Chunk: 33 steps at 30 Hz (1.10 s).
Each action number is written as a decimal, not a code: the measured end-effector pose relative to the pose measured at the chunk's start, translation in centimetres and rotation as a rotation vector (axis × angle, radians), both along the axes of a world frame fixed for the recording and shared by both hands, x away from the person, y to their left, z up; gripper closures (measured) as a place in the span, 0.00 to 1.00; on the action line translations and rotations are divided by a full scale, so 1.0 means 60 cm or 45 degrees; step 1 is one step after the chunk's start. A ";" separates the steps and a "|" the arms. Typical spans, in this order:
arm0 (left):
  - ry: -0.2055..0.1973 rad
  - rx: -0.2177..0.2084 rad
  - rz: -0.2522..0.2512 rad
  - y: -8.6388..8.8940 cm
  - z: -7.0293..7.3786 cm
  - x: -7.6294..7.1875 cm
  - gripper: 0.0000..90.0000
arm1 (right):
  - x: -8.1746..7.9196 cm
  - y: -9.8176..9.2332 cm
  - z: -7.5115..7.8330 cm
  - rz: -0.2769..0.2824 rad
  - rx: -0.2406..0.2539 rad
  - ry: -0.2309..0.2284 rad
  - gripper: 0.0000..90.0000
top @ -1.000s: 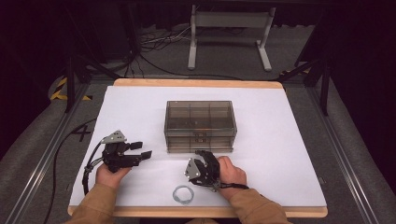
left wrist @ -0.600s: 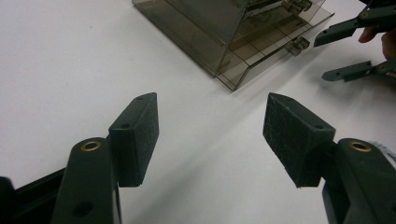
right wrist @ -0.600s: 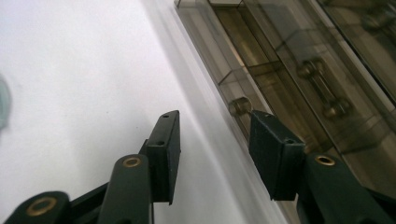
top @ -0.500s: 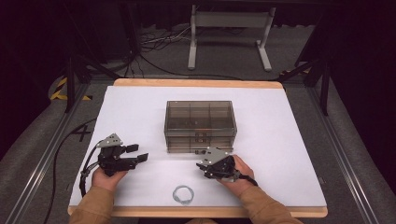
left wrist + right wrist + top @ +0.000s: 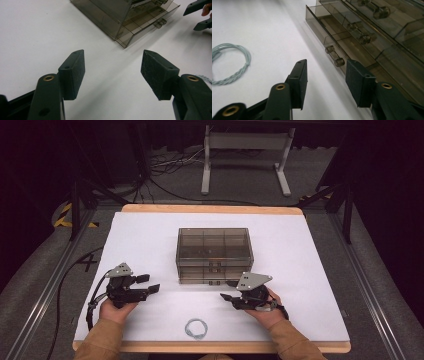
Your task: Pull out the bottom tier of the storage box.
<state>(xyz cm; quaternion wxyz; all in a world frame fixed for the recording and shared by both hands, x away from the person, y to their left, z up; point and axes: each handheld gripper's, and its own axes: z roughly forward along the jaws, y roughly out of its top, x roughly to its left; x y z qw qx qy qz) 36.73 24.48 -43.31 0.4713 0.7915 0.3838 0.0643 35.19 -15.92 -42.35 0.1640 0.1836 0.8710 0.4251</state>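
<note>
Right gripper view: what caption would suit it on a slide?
Open right gripper nears the handle of a smoky plastic drawer box, wire coil lying alongside.

My left tool (image 5: 145,285) is black with a grey top plate; its pads (image 5: 75,72) are matte black, with brass-coloured rivets behind. My right tool (image 5: 231,292) is the same: black, grey plate. The box (image 5: 214,254) is smoky brown see-through plastic, and its drawer knobs (image 5: 335,58) are clear. The wire loop (image 5: 195,327) is pale blue-grey and twisted. The bench (image 5: 150,240) top is plain white with a light wood edge. My sleeves (image 5: 102,342) are tan. The floor (image 5: 30,290) is speckled grey.
</note>
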 end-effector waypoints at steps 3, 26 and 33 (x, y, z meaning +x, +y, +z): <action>0.000 -0.004 0.002 0.000 0.000 0.001 0.41 | 0.002 -0.013 -0.003 0.009 0.052 0.051 0.63; 0.003 0.004 -0.012 -0.003 0.000 0.005 0.41 | 0.036 -0.040 0.032 0.030 -0.168 0.047 0.73; 0.002 0.004 -0.008 -0.003 0.000 0.005 0.41 | 0.057 -0.031 0.039 0.081 -0.323 0.019 0.73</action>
